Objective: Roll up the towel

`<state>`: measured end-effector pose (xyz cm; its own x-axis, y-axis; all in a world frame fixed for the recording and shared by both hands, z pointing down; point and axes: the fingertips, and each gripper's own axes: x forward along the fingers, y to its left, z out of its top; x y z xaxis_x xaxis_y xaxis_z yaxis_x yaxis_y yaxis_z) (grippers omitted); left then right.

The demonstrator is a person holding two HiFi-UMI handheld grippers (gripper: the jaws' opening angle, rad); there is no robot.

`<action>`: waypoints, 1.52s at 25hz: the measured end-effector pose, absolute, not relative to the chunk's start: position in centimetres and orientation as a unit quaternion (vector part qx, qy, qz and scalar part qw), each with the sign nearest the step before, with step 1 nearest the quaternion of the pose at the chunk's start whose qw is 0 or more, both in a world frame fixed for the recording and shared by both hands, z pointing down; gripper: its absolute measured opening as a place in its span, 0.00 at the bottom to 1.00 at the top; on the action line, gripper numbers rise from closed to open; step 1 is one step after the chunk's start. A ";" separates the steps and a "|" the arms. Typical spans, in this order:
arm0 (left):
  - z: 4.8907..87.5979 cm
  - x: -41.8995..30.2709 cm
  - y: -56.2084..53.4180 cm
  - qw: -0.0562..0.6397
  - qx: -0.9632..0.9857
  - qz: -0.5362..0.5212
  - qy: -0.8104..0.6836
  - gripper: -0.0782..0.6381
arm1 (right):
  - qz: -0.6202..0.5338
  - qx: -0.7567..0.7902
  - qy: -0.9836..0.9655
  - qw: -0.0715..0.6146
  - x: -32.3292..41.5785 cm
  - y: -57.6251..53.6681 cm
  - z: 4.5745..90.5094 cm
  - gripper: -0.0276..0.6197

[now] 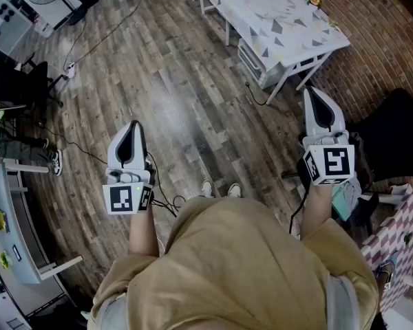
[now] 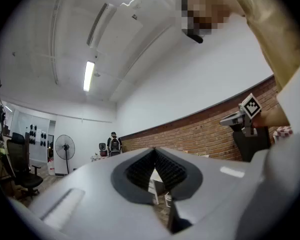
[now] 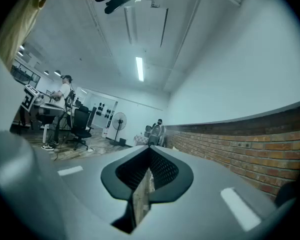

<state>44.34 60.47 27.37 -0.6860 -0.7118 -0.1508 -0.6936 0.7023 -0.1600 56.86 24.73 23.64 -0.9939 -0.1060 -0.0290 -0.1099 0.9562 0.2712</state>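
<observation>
Found both closed on nothing: left gripper (image 1: 133,126) and right gripper (image 1: 314,92), held level and well apart above the wood floor (image 1: 179,108), likely a ready posture short of the patterned table (image 1: 275,16). No towel seen in any view; rolling judged not begun.

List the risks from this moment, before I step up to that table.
1. Cables trail over the floor beside the shoes; a step toward the table may snag one.
2. The left gripper and right gripper are both shut and empty, well short of the table. Pushed at cloth like that, they would probably shove it rather than pinch it.
</observation>
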 end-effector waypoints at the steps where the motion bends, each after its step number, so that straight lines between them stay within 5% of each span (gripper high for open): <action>1: 27.4 44.6 60.4 0.101 -0.381 -0.044 0.918 0.19 | 0.137 -0.053 0.989 0.010 57.0 24.5 23.7 0.05; 19: 29.9 46.5 61.4 0.085 -0.352 -0.055 0.930 0.20 | 0.108 0.000 0.994 -0.017 56.6 24.1 27.2 0.06; 22: 29.7 44.8 62.7 0.094 -0.344 -0.061 0.932 0.22 | 0.094 0.014 0.995 -0.035 55.6 24.7 28.3 0.21; 26: 29.3 41.5 63.1 0.104 -0.340 -0.070 0.932 0.59 | 0.097 0.019 0.994 -0.049 54.4 24.9 28.3 0.38; 27: 29.3 40.6 63.0 0.104 -0.342 -0.075 0.931 0.75 | 0.099 0.013 0.994 -0.051 54.1 24.7 28.2 0.45; 29: 29.4 38.9 63.0 0.101 -0.347 -0.077 0.929 0.85 | 0.102 -0.004 0.994 -0.049 53.5 23.7 28.0 0.67; 33: 30.1 35.8 63.5 0.082 -0.360 -0.058 0.927 0.97 | 0.086 -0.040 0.994 -0.045 52.0 22.0 27.4 0.87; 38: 31.3 32.7 65.3 0.064 -0.368 -0.055 0.926 0.99 | 0.094 -0.057 0.992 -0.060 48.5 23.9 28.1 0.88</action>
<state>32.73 65.29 31.26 -0.7212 -0.6883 -0.0782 -0.6743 0.7234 -0.1485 48.45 23.89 28.14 -0.9864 -0.1244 0.1079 -0.1020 0.9760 0.1926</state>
